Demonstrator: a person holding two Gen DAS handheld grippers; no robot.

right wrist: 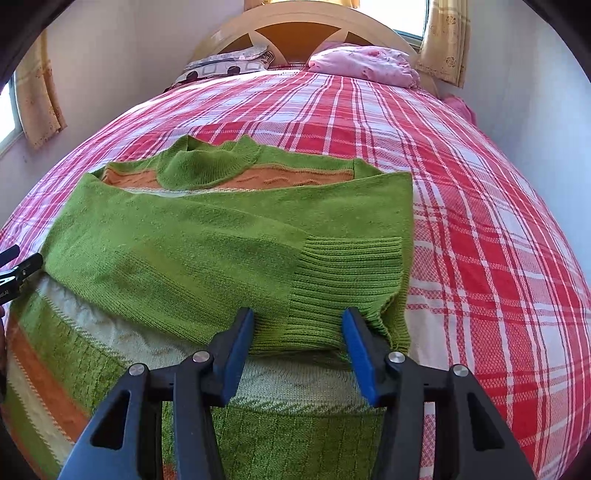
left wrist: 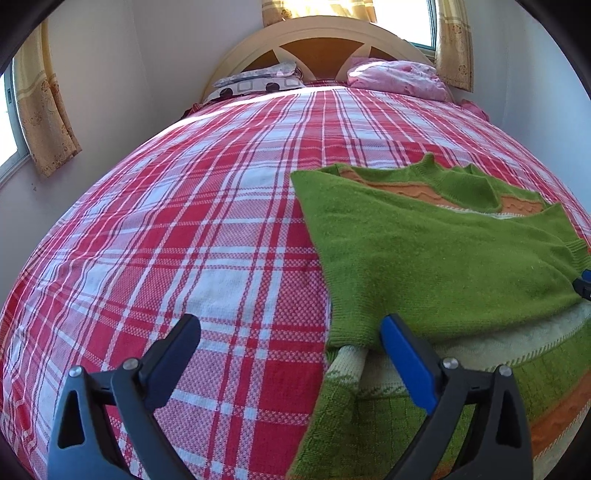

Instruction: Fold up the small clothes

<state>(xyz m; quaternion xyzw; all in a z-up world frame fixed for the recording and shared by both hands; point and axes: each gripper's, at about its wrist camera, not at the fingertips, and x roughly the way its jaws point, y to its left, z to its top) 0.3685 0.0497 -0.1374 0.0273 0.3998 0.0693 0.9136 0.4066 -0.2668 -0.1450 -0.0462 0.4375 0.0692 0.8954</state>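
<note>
Bed: plaid bedspread [right wrist: 480, 206] in red and white fills the room's middle, running up to an arched wooden headboard [right wrist: 306, 29] with a pink pillow [right wrist: 362, 62] and a patterned pillow [right wrist: 221, 62] against it.

Garment: a green sweater [right wrist: 207, 236] with orange and cream bands lies flat on the near half of the bedspread, neck toward the headboard, hem toward me. Both sleeves look already crossed over the chest.

Long axis: the body runs from hem to collar, straight away from both tools, while the upper sleeve lies across it, slanting down to the sweater's right side.

Sleeve cuff: the ribbed cuff [right wrist: 347, 288] ends at the sweater's right edge, just in front of the right gripper.

Right gripper [right wrist: 297, 328]: jaws parted at a middling width, tips touching or just above the cuff, nothing clamped. It is the nearer tool to the cuff.

Left gripper [left wrist: 291, 334]: jaws spread wide, holding nothing. Its blue finger [left wrist: 402, 350] sits at the sweater's left edge, and its other finger is out over bare plaid.

Coming move, as I judge it: with a tool at each side near the hem, the bottom would likely be lifted and carried toward the collar.
</note>
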